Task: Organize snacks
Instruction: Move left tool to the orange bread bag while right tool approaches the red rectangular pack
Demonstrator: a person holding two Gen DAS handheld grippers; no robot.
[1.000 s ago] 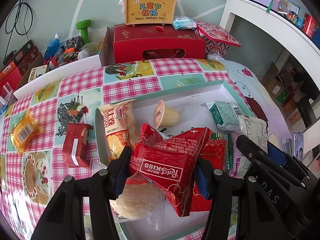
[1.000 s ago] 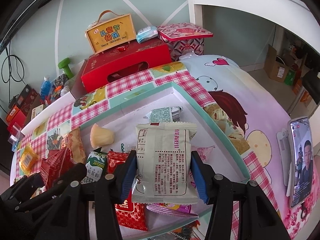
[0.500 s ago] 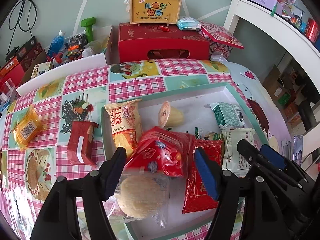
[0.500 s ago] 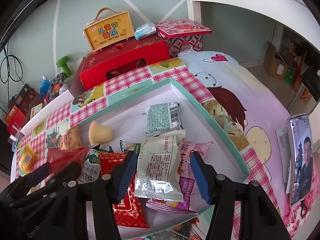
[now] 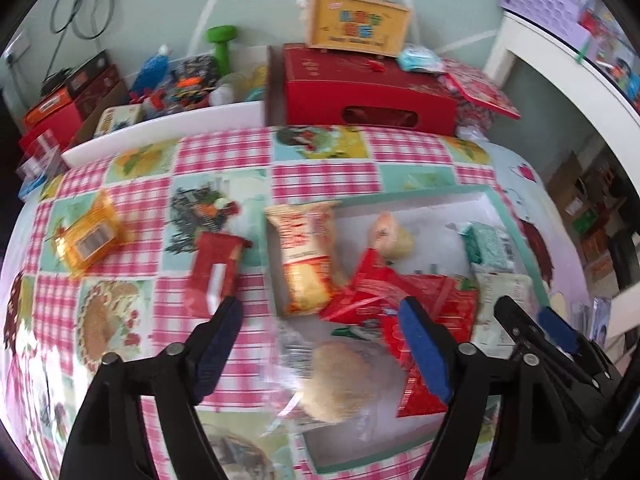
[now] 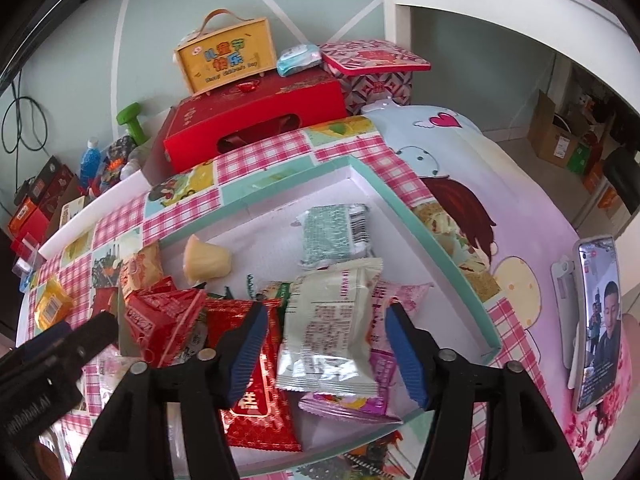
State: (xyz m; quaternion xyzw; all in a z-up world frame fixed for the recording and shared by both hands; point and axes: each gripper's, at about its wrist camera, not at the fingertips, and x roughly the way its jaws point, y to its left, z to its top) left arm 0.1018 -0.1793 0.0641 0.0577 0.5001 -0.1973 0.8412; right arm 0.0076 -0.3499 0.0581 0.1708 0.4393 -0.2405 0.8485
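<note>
A shallow white tray with a teal rim [image 6: 440,240] [image 5: 496,196] holds several snack packs. My left gripper [image 5: 320,344] is open and empty over the tray's left edge, above a clear-wrapped round cake [image 5: 340,380] and the red Kiss bag [image 5: 376,288]. My right gripper [image 6: 324,352] is open around a white snack pack [image 6: 332,328] that lies in the tray on a pink pack [image 6: 384,364]. A red pack [image 5: 216,264] and a yellow pack [image 5: 88,236] lie on the cloth left of the tray.
A red gift box [image 6: 256,120] with a yellow carry box [image 6: 228,60] on top stands behind the tray. A phone [image 6: 596,324] lies at the right. Bottles, a green dumbbell [image 5: 222,48] and boxes crowd the far left.
Both grippers opened and let go: the red Kiss bag and the white pack dropped into the tray. The left gripper then shifted left and back; the right gripper pulled back slightly.
</note>
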